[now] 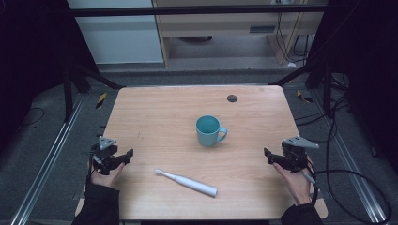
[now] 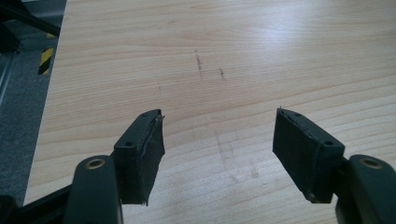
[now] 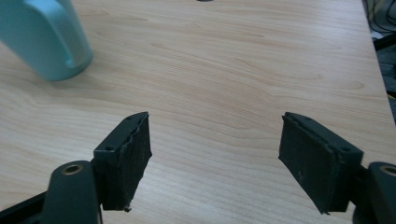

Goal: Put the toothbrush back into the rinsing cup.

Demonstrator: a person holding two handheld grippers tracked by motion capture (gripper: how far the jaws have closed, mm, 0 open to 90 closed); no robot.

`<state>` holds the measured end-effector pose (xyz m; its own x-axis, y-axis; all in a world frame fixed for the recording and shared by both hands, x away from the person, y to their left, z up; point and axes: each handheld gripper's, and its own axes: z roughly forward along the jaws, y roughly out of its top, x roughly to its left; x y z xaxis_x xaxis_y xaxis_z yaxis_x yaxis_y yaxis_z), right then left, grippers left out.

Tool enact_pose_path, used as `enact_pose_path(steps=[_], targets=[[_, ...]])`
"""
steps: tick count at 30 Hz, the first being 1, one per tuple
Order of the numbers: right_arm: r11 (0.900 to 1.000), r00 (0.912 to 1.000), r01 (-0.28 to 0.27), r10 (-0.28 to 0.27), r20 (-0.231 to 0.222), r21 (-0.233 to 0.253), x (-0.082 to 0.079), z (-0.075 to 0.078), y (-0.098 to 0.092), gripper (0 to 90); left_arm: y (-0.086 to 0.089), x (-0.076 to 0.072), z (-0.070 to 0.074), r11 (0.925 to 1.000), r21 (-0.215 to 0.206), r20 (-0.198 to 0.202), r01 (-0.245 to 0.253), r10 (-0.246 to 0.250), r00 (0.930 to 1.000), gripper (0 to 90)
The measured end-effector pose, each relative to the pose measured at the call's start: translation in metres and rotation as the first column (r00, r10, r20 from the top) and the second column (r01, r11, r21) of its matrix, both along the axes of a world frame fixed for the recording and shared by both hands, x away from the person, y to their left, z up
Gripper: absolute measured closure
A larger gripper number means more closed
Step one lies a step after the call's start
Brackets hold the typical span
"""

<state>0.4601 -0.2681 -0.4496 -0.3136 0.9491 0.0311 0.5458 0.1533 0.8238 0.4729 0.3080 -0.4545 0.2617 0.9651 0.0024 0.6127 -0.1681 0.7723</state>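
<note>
High view is showing me holding both the left gripper and right gripper wide open and empty, so I'm lining up squarely on the toothbrush lying just in front of the cup.

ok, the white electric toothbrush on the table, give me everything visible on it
The white electric toothbrush lies flat on the light wooden table, near the person's edge, in front of the teal mug and apart from it. It looks like smooth plastic: a thick handle tapering into a thin neck with a small brush head. It lies slanted, head toward the left and slightly farther from the person, handle end toward the right and nearer. Bristle detail is too small to tell. Nothing touches it but the table; the left gripper and the right gripper sit well off to either side, jaws open.
</note>
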Motion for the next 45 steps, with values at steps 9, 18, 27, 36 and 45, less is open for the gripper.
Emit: enact_pose_path(steps=[9, 18, 27, 36, 45], targets=[[0.995, 0.9951, -0.098, 0.098, 0.009, -0.023, -0.006, 0.015, 0.020, 27.6, 0.001, -0.003, 0.001, 0.9993, -0.027, 0.021, 0.024, -0.024, 0.9995, 38.6], [0.968, 0.9689, -0.247, 0.247, -0.017, -0.035, -0.012, 0.030, 0.055, 29.2, -0.002, -0.002, -0.001, 0.9984, -0.025, -0.002, 0.050, -0.050, 0.9987, 38.7], [0.913, 0.9138, -0.404, 0.399, -0.075, -0.064, -0.021, 0.036, 0.097, 33.5, -0.004, -0.003, 0.000, 0.9986, -0.003, -0.002, 0.053, -0.053, 0.9986, 38.9], [0.859, 0.8593, -0.507, 0.497, -0.122, -0.072, -0.029, 0.030, 0.128, 39.4, -0.004, -0.002, 0.000, 0.9983, 0.008, -0.007, 0.058, -0.058, 0.9983, 39.1], [0.815, 0.8092, -0.576, 0.556, -0.190, -0.069, -0.034, 0.013, 0.146, 42.8, -0.004, -0.003, 0.000, 0.9978, 0.009, -0.007, 0.066, -0.066, 0.9978, 39.3]])
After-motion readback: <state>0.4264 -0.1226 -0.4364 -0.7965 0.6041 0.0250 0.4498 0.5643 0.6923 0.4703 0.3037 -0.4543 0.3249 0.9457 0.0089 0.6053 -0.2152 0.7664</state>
